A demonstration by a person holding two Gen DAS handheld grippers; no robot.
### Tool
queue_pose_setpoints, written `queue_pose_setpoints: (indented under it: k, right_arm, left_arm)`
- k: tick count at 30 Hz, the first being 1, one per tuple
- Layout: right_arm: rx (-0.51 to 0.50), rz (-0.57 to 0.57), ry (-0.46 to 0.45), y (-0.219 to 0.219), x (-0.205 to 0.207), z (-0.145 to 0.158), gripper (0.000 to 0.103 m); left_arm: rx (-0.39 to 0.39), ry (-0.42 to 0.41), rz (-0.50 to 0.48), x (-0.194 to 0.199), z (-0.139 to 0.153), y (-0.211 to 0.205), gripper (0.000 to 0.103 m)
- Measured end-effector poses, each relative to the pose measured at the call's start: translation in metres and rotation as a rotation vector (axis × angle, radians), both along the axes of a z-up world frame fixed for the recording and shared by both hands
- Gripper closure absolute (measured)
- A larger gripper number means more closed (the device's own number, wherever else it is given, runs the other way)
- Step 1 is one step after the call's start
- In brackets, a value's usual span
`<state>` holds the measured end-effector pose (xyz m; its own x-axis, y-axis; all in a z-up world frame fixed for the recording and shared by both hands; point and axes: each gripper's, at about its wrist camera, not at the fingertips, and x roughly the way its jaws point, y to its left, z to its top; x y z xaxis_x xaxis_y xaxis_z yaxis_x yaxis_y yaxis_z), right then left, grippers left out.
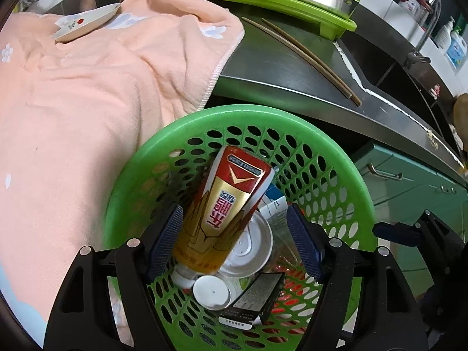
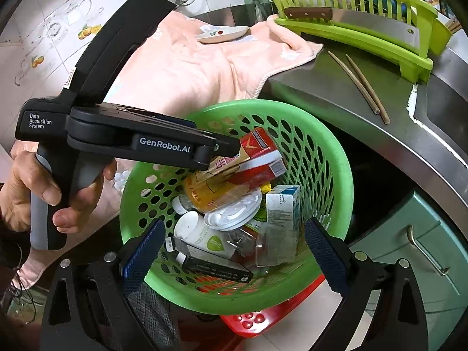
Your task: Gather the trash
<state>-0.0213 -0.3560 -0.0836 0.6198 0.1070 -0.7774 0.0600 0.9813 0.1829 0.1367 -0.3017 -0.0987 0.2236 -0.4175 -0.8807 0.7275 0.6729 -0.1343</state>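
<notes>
A green perforated trash basket [image 1: 125,184] [image 2: 336,161] stands below the steel counter edge. Inside lie a red and gold drink bottle [image 1: 225,204] [image 2: 216,187], a white lid [image 1: 251,248] [image 2: 234,213], a white bottle [image 2: 201,234], a small white box [image 2: 283,204], a black box [image 1: 257,295] [image 2: 216,266] and clear plastic [image 2: 272,242]. My left gripper [image 1: 234,239] [image 2: 225,158] is open over the basket with the bottle lying loose between its fingers. My right gripper [image 2: 234,254] is open and empty above the basket's near rim.
A peach towel [image 1: 102,87] [image 2: 190,67] with a small dish [image 1: 87,26] [image 2: 222,33] covers the counter's left. Two chopsticks [image 1: 307,58] [image 2: 359,84], a lime dish rack [image 2: 365,29] with a cleaver [image 2: 351,20] and the sink lie to the right. A red stool [image 2: 263,316] is under the basket.
</notes>
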Motion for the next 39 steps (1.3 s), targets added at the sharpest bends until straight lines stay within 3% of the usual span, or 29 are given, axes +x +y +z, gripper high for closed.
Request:
queue_pose_setpoints:
  k: [20,35,39]
  right_arm:
    - [-0.017,0.031,-0.018,0.035,0.005,0.009,0.010]
    - [-0.032,0.037,-0.045,0.059,0.010,0.026,0.010]
    - [-0.029,0.041,-0.053,0.067,0.012,0.030,0.010]
  left_arm:
    - [-0.128,-0.061,0.117,-0.005,0.041,0.070,0.027]
    - [-0.174,-0.190,0.239,-0.019,0.064,0.134,0.006]
    - [-0.174,-0.219,0.280,-0.022,0.069,0.151,0.005]
